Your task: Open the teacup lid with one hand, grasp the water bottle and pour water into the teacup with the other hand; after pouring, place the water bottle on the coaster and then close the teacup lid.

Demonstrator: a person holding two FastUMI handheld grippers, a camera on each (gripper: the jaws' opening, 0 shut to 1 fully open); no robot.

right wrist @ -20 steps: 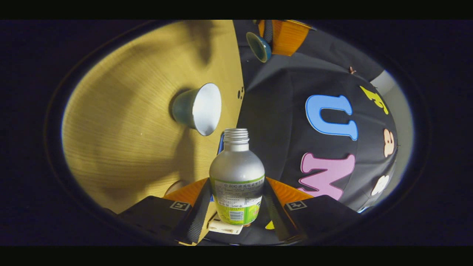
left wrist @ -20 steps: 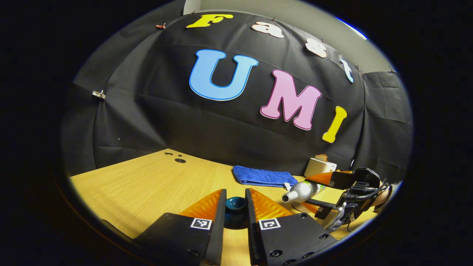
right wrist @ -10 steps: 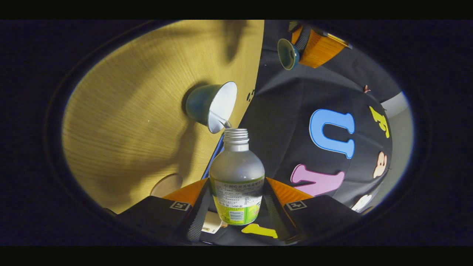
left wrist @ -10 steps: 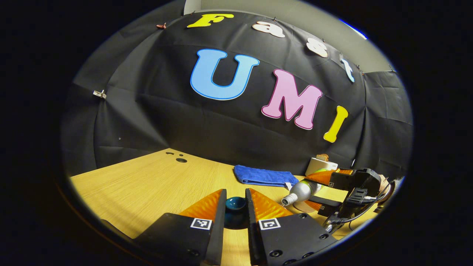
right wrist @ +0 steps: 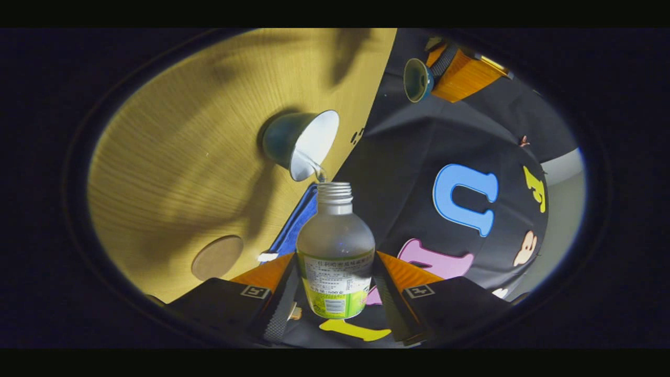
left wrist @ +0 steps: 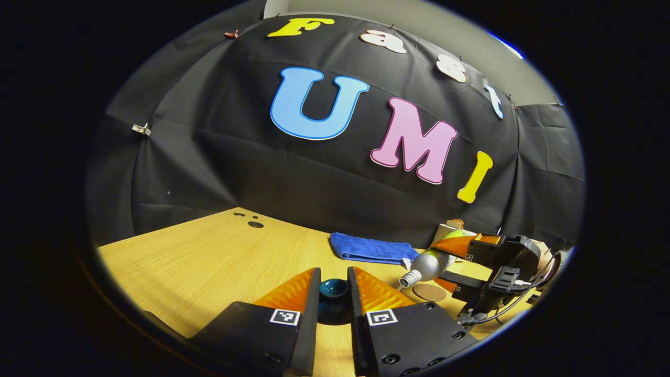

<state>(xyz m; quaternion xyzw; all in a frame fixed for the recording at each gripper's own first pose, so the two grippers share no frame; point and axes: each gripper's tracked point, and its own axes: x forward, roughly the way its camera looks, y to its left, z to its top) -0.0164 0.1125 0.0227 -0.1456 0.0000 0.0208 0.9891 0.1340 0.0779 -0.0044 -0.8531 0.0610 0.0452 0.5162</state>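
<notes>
My right gripper [right wrist: 335, 262] is shut on a frosted water bottle [right wrist: 335, 246] with a green label, tipped toward the teacup. A thin stream of water runs from the bottle's open mouth into the teal teacup [right wrist: 301, 144], white inside, which stands on the wooden table. My left gripper [left wrist: 334, 277] is shut on the teal teacup lid [left wrist: 334, 289], held up in the air. That lid [right wrist: 417, 79] also appears beyond the cup in the right gripper view. The round brown coaster [right wrist: 217, 256] lies bare on the table. In the left gripper view the tilted bottle [left wrist: 426, 264] hangs above the coaster [left wrist: 429, 292].
A folded blue towel [left wrist: 371, 248] lies at the back of the table [left wrist: 209, 256], near the black cloth wall. A white box-like object [left wrist: 449, 230] stands behind the right gripper [left wrist: 437, 266]. Small dark holes [left wrist: 255, 224] mark the table's far left.
The right gripper tipped the bottle further down and water began running into the teacup. The coaster came out from under the bottle. The left gripper held the lid still.
</notes>
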